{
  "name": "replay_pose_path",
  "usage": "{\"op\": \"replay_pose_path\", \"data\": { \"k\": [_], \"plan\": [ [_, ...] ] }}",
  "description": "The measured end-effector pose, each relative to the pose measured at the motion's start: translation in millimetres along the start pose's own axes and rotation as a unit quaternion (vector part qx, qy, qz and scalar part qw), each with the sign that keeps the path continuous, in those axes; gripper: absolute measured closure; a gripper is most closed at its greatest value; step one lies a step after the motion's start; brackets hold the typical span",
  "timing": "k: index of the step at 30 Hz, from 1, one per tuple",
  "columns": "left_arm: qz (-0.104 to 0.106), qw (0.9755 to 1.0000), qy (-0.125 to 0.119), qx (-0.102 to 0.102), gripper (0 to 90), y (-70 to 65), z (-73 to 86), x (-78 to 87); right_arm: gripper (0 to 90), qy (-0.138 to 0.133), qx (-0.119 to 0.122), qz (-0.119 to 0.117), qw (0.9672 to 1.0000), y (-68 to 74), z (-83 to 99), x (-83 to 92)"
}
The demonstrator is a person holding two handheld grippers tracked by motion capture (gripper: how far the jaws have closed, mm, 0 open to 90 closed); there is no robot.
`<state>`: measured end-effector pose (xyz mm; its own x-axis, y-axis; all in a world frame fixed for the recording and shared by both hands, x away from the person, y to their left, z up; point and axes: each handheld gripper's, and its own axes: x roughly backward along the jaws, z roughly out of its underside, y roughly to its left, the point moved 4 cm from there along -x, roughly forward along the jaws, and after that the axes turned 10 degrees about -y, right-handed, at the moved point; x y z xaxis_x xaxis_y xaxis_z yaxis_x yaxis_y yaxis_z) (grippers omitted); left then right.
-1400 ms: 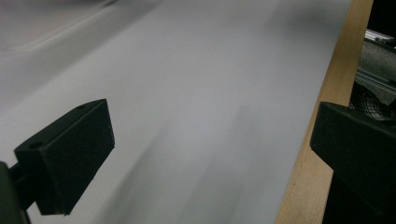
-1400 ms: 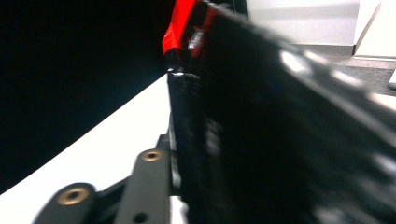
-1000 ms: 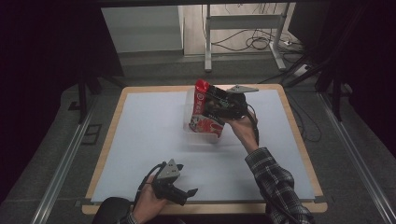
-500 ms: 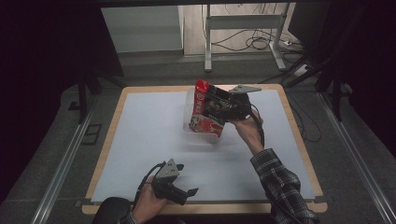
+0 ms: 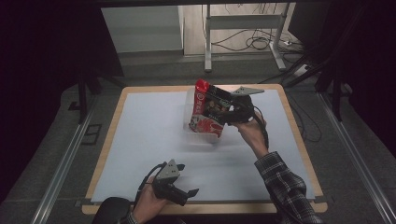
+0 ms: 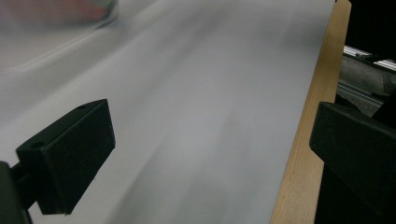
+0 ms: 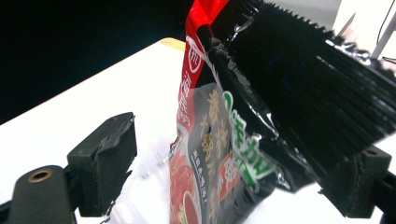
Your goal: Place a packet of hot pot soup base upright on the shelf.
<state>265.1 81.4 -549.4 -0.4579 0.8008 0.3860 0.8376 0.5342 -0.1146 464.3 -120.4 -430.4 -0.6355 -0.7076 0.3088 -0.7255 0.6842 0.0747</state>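
Note:
Two snack bags stand upright in a clear plastic tub [image 5: 201,134] at the back middle of the table: a red and grey printed bag [image 5: 205,109] [image 7: 205,154] and a black ridged bag [image 7: 308,93] leaning on it. My right gripper [image 5: 226,112] [image 7: 238,158] reaches them from the right. Its jaws have just been opening. The bags stand between them, and the left pad [image 7: 109,154] is clear of the printed bag. My left gripper [image 5: 184,192] [image 6: 210,158] rests open near the table's front edge, with nothing between its jaws.
The table has a pale grey mat [image 5: 154,140] with a wooden rim [image 5: 112,140] [image 6: 308,140]. A metal stand and cables [image 5: 254,42] lie on the floor beyond the far edge. Dark rails run along both sides of the table.
The right hand has shifted slightly to the right and toward me, and the bags stay standing in the tub. The left gripper has not moved.

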Motion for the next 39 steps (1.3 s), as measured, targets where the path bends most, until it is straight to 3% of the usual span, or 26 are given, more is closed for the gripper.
{"op": "replay_pose_path", "data": {
  "k": [19,39],
  "plan": [
    [-0.005,1.0000,0.005,-0.004,0.1,0.4,0.6,-0.1,9.5,0.009,0.016,0.004,0.9998,4.8,4.8,21.3],
    [-0.006,1.0000,0.006,-0.004,0.1,-0.4,0.9,-0.6,7.8,0.009,0.035,0.006,0.9993,10.9,18.8,57.7]
  ]
}}
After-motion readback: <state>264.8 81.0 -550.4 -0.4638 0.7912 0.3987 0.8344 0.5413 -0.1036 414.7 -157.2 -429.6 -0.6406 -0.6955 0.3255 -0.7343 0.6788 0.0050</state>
